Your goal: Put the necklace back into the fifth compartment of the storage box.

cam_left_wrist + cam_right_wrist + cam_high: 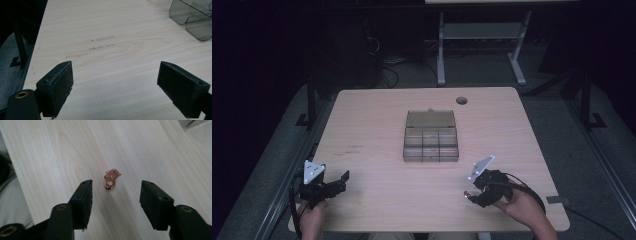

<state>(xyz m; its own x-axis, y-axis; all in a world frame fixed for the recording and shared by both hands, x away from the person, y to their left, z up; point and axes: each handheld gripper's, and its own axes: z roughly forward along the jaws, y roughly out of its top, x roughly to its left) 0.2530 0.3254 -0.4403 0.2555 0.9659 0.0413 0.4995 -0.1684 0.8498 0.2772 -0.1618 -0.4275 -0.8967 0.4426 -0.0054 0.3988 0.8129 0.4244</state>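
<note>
One gold necklace [111, 180] between parted right hand-held gripper [115, 192] jaws; left hand-held gripper [115, 85] parted.

Compartment box [192, 18] cut off top-right

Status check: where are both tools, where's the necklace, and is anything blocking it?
Left tool open, over bare table. Right tool open, necklace lying between and just beyond its jaws, untouched. Compartment box mid-table, lid open. Nothing in the way.

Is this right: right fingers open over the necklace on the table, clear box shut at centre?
Not quite: the box is open, its lid tipped back, as the high view shows. The rest holds: the right fingers are open over the necklace on the table.
</note>
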